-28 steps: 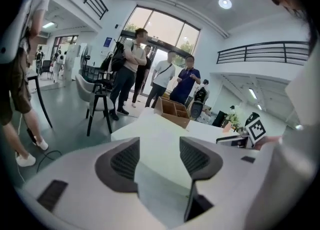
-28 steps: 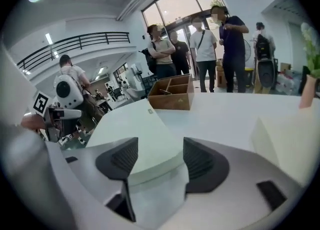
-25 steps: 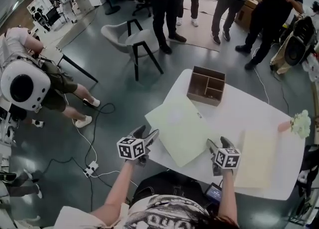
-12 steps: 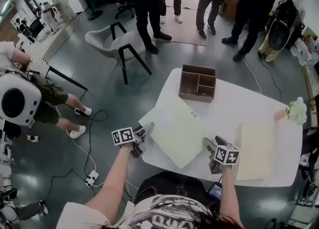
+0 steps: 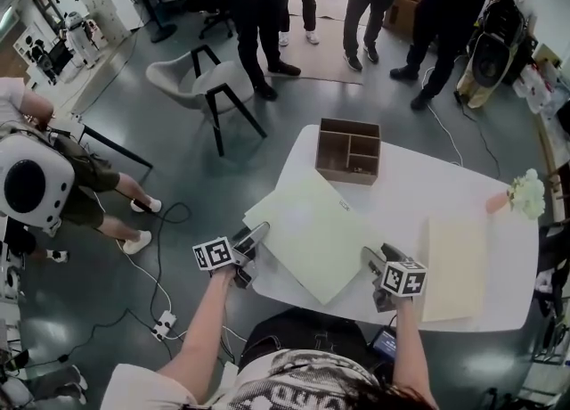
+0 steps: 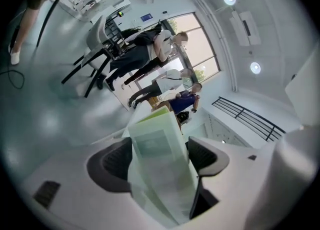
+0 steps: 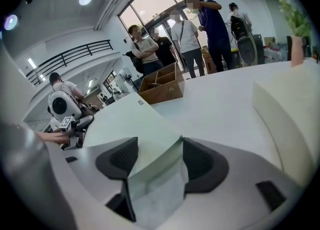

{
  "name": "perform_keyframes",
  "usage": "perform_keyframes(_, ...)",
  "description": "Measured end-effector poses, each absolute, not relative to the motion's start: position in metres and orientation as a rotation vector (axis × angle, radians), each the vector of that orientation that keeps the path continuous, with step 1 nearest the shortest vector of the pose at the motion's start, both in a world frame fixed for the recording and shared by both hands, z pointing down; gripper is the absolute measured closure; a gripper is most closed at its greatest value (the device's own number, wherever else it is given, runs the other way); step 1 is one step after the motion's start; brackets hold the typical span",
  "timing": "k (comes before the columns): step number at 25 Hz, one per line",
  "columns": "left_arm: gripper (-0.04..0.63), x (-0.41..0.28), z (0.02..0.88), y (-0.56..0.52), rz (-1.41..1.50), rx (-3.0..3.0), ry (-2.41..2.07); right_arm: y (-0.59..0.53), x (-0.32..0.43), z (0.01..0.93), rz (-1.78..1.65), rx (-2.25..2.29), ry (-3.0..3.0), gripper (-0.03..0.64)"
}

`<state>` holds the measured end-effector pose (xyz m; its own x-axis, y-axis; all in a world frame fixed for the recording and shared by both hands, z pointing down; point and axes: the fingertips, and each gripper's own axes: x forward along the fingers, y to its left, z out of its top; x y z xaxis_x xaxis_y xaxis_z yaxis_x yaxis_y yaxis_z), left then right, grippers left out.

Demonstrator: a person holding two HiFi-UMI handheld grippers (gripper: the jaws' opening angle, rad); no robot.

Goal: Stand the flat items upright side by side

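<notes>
Left claw (image 5: 256, 234) stands wide, its jaws just now closing, with the pale green folder's (image 5: 312, 230) left corner loose between them. Right claw (image 5: 374, 255), narrower and closing too, straddles the folder's near right edge unpinched. Beyond both, a wooden organizer (image 5: 347, 151) stands on the white tabletop (image 5: 419, 194).

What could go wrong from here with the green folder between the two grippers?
The left gripper and right gripper have just been closing with the green folder between their fingers, which do not yet press it; lifting now might drop it. The folder overhangs the table edge at its left corner, so a nudge could slide it off.
</notes>
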<state>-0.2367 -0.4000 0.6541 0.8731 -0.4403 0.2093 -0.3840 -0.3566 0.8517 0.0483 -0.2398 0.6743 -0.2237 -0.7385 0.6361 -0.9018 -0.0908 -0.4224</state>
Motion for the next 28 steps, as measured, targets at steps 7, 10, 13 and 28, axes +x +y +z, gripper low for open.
perform_keyframes(7,0.247,-0.217,0.569,-0.379,-0.09,2.257,-0.712,-0.228,0.056,0.665,1.076,1.742,-1.975,0.327)
perform_keyframes(10,0.252,-0.204,0.532,-0.359,-0.071,2.386,-0.77,-0.222,0.058,0.661,0.999,1.717,-1.974,0.344)
perform_keyframes(13,0.255,-0.185,0.505,-0.334,-0.038,2.492,-0.839,-0.218,0.063,0.658,0.9,1.702,-1.956,0.407)
perform_keyframes(28,0.268,-0.081,0.443,-0.236,0.04,2.733,-1.168,-0.157,-0.006,0.588,0.496,1.285,-2.359,0.198)
